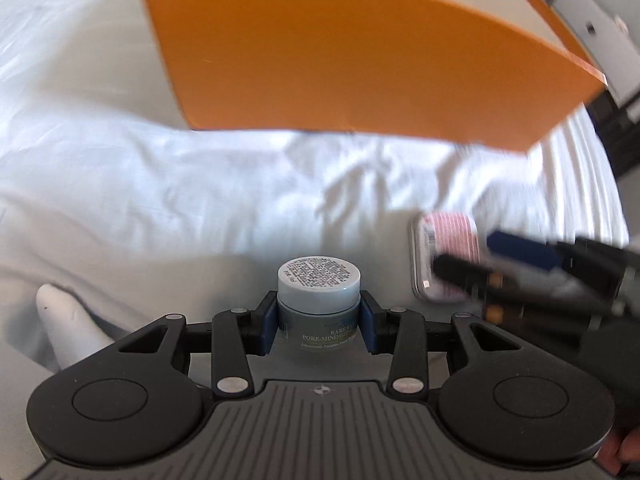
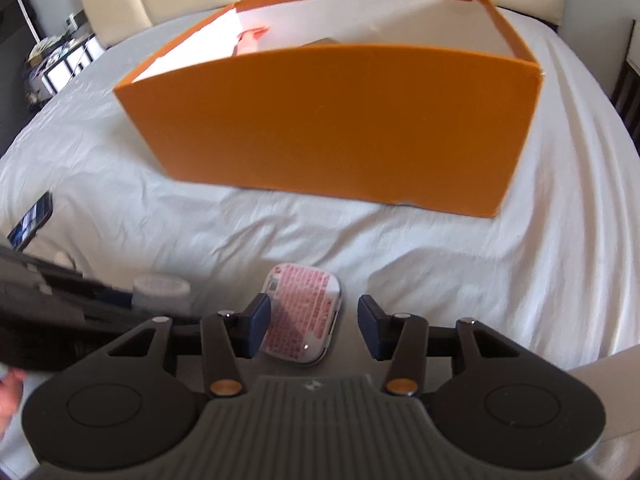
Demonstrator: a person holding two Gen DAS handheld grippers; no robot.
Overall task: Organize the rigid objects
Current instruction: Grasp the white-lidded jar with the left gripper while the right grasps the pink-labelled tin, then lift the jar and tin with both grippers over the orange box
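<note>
Two grippers work over a bed covered by a wrinkled white sheet (image 2: 400, 272). Left gripper (image 1: 319, 322): its blue pads press on both sides of a small blue-grey cosmetic jar (image 1: 319, 300), pale lid with a printed label facing up; the jar sits upright between the fingers, clamped at the body below the lid. Right gripper (image 2: 314, 330): jaws partly apart, straddling a flat rounded tin (image 2: 302, 316) with a pink-and-white printed label; the left pad overlaps the tin's edge, the right pad stands clear of it, so no grip shows. Tin lies flat on the sheet, just right of the jar. Orange cardboard box (image 2: 332, 128), open-topped with white inner walls, stands on the sheet beyond both grippers, well apart from jar and tin. Some contents show inside it, unclear. A phone (image 2: 32, 220) lies at the sheet's left edge.
</note>
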